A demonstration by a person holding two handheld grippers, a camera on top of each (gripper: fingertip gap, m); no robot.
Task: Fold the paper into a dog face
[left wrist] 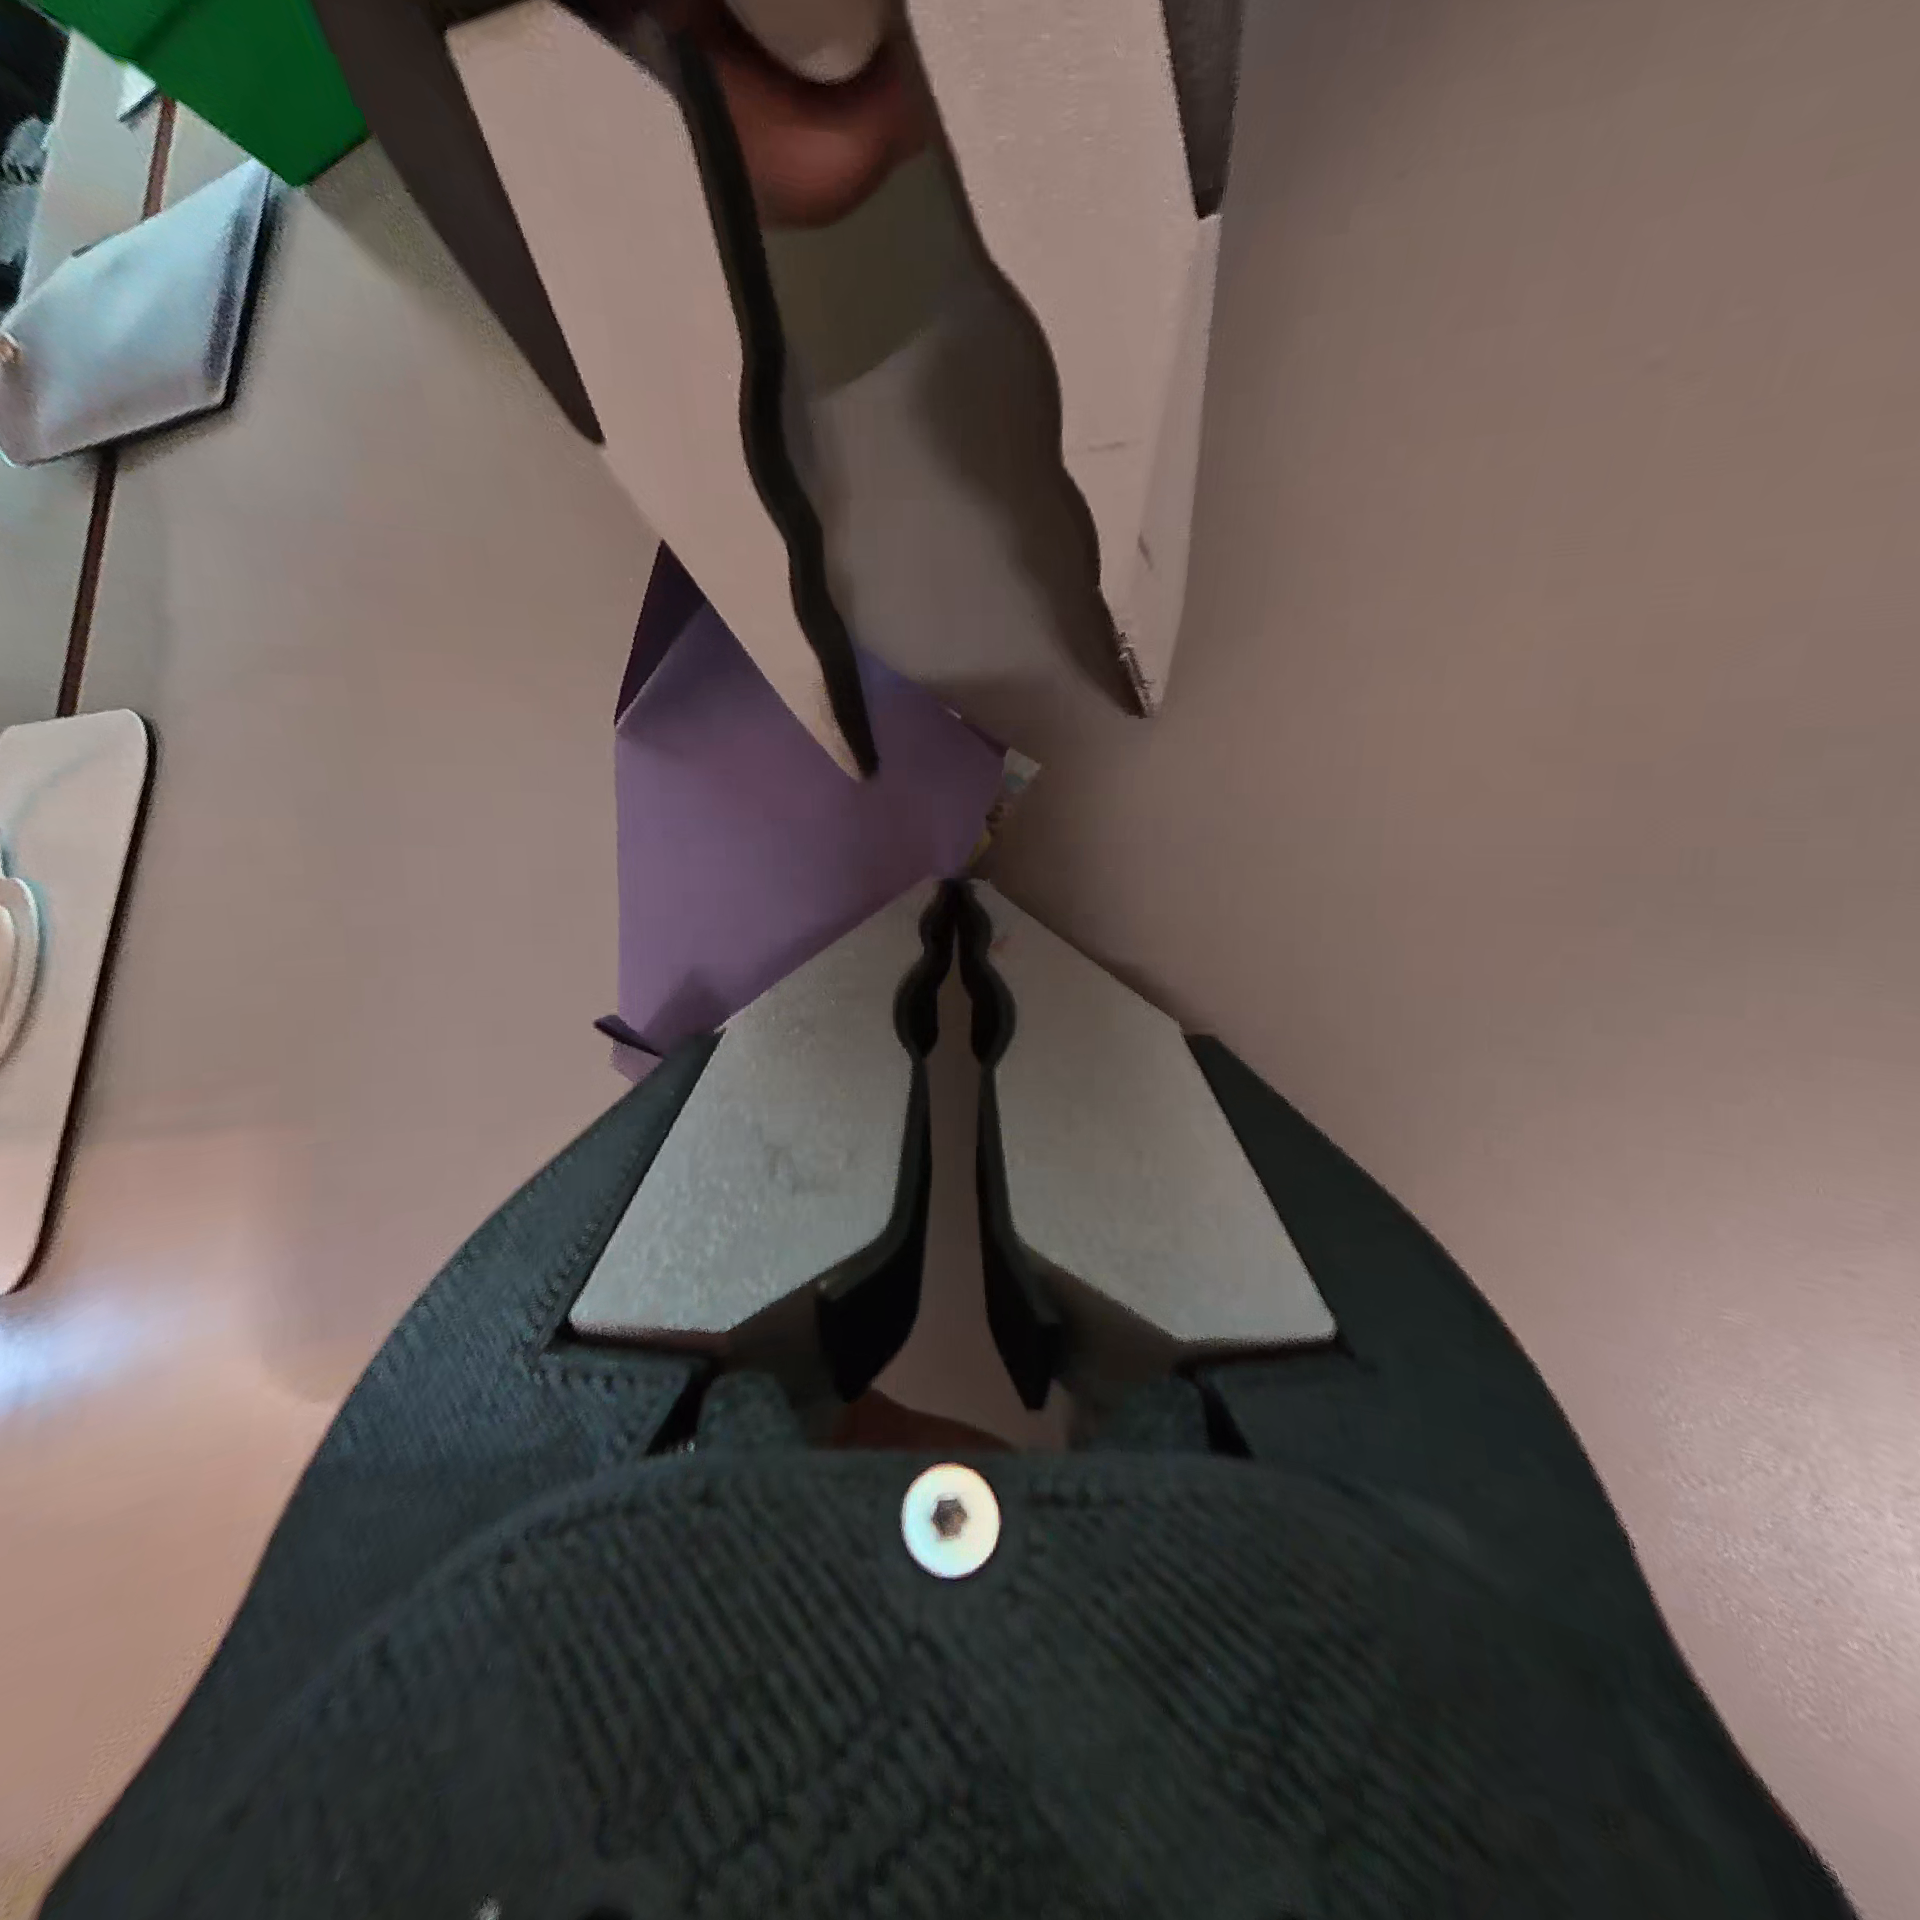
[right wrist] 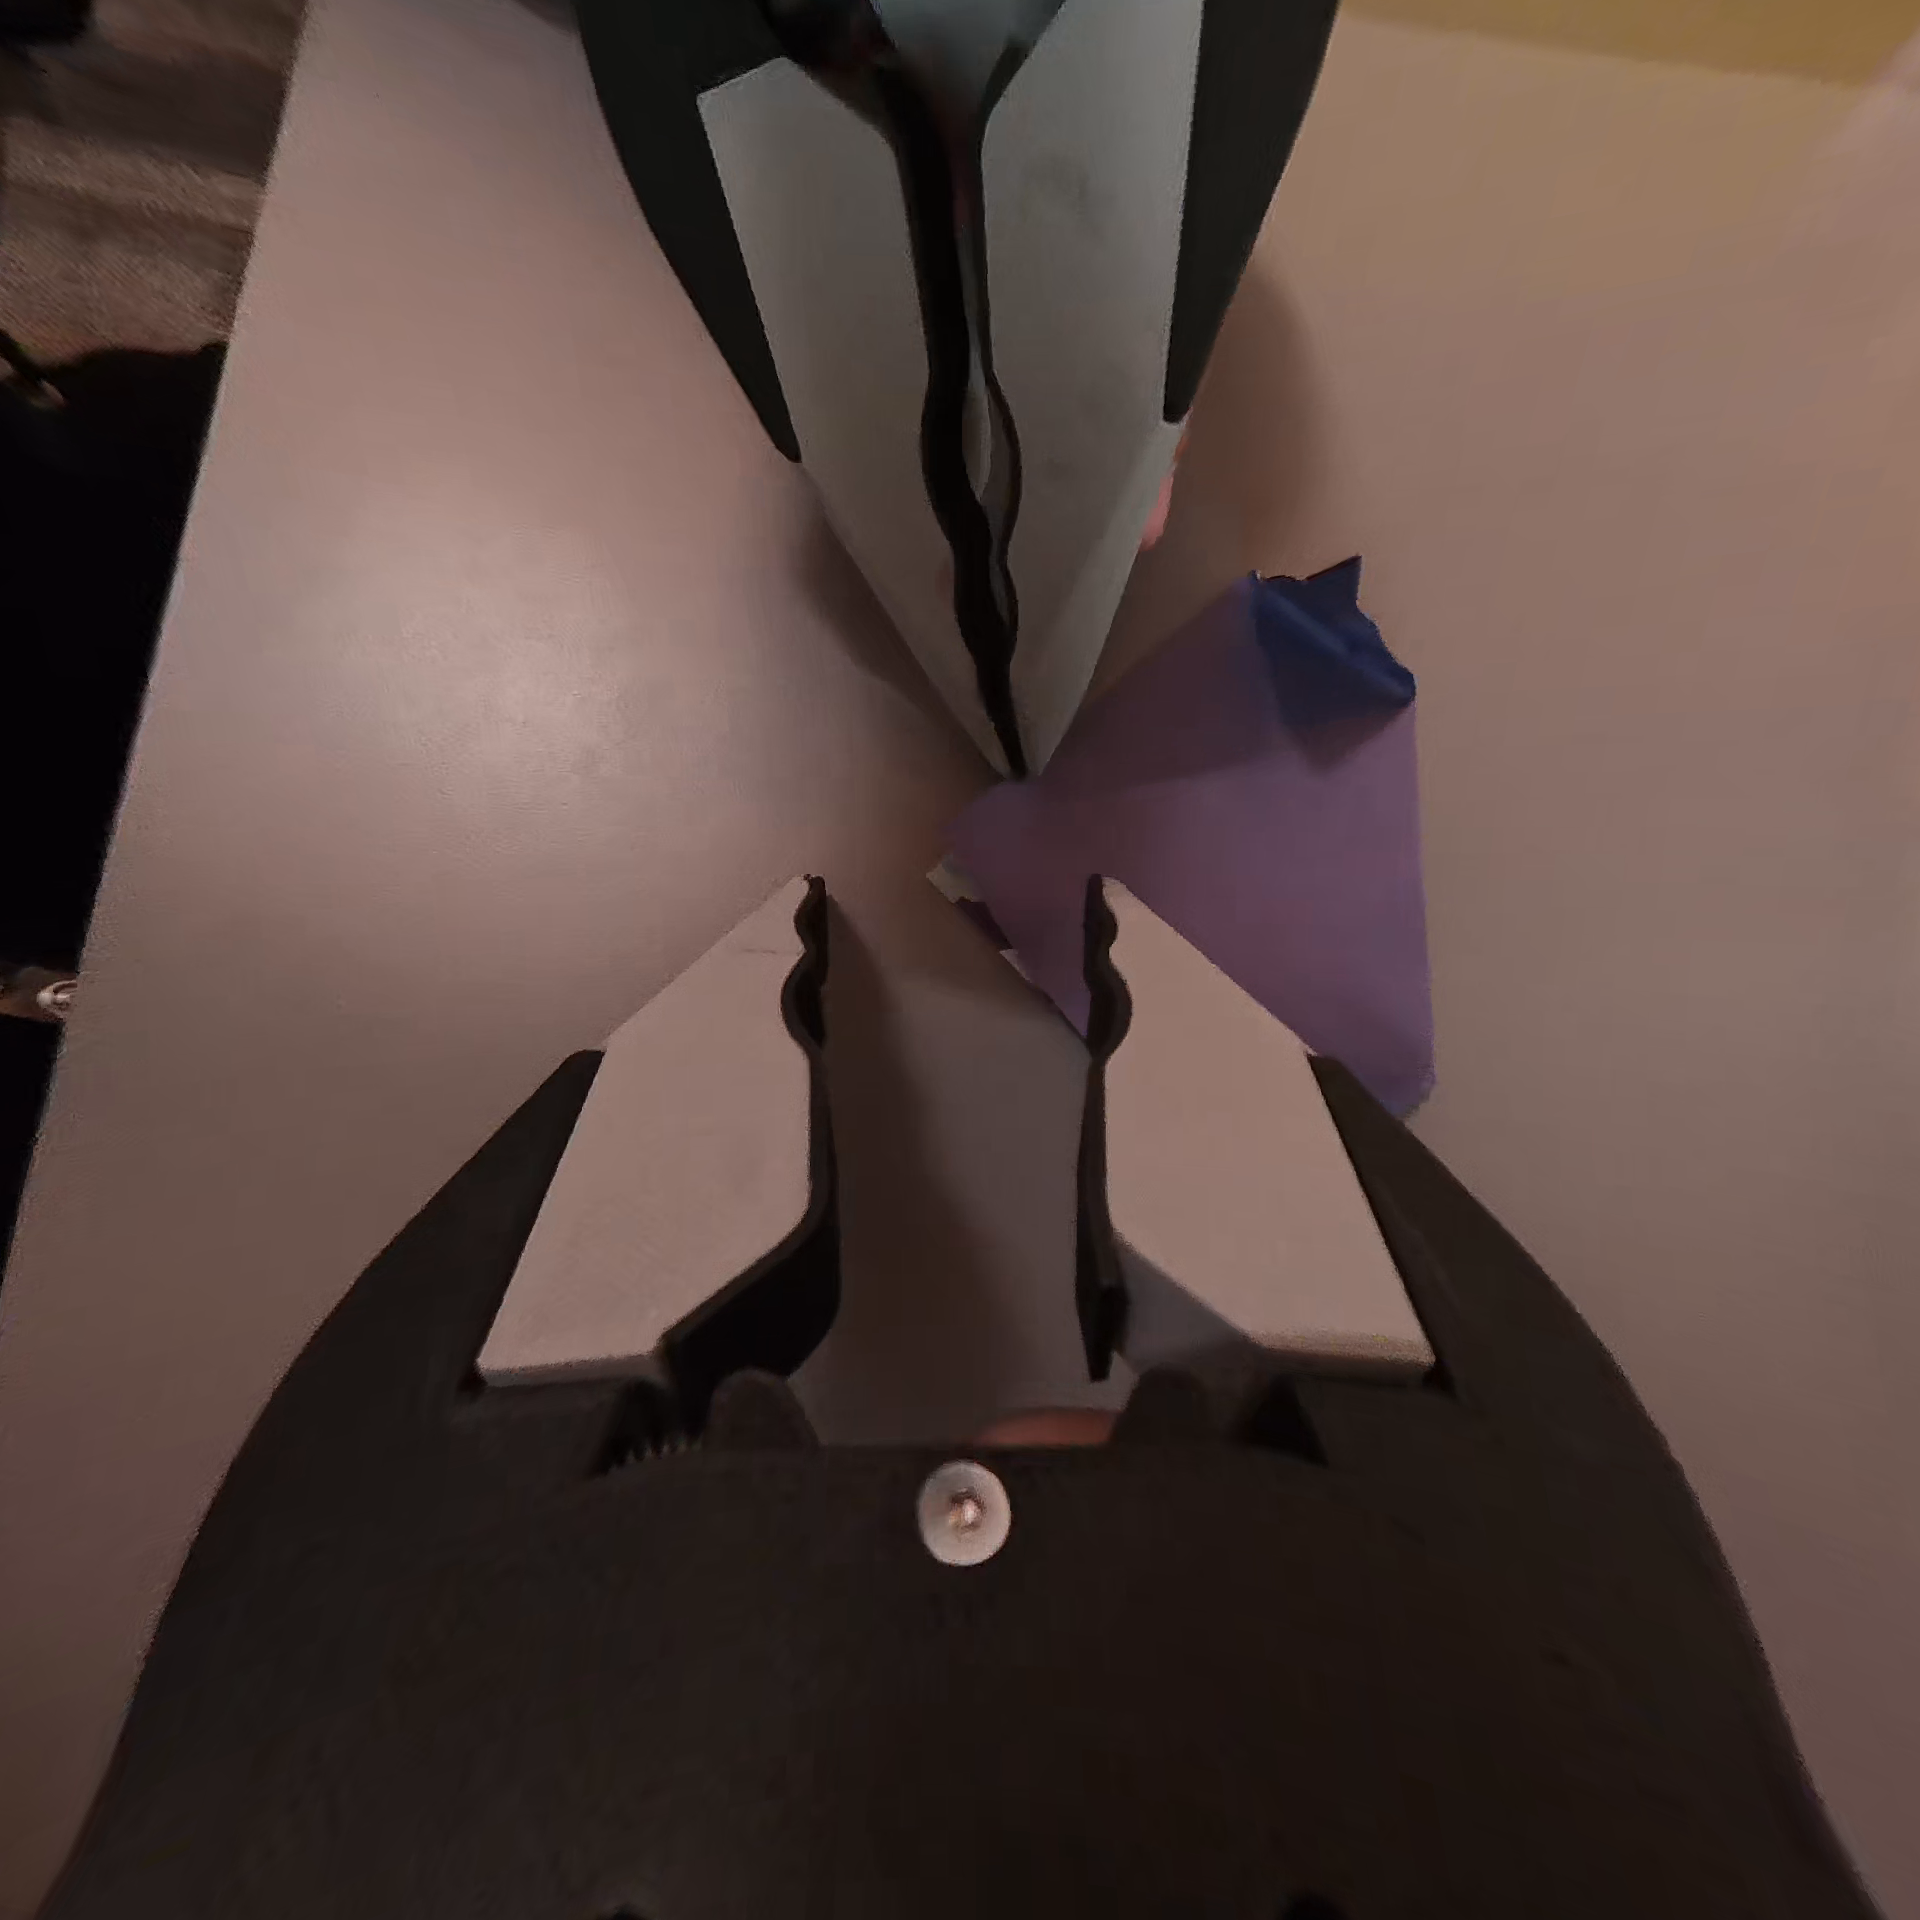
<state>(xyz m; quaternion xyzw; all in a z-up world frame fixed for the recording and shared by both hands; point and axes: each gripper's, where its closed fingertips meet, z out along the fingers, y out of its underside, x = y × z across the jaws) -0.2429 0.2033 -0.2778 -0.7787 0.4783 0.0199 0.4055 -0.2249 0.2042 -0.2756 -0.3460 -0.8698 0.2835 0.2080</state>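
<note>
- Table (right wrist: 468, 675): plain pale top; everything sits on it. Dark floor past its edge on the left of the right wrist view.
- Paper (right wrist: 1226, 862): purple sheet, already folded into a rough triangle/kite, lying flat on the table. A dark blue bit (right wrist: 1330, 644) sits at its far corner in the right wrist view; can't tell if tape or the paper's other side.
- Left gripper (left wrist: 951, 888): fingers pressed together, tips right at the paper's near corner, where a pale underside edge shows. Prob. pinching or pinning that corner, but actual hold on the sheet isn't clear.
- Right gripper (right wrist: 951, 883): fingers spread apart w/ a clear gap, holding nothing. Its right finger overlaps the paper's lower edge; can't tell if touching.
- Key relation: from the right gripper the paper lies ahead & to the right, not between the fingers; long axis runs roughly near-to-far along that right side.
- Grippers face each other, tips near, paper corner between them. Left one is nearer to the corner.
- Judgement: next fold prob. needs the right gripper shifted rightward onto the flap while the left anchors.
- Off to the side (left wrist view): a green block (left wrist: 208, 83) and grey pouch (left wrist: 135, 322), well apart from the paper.
</note>
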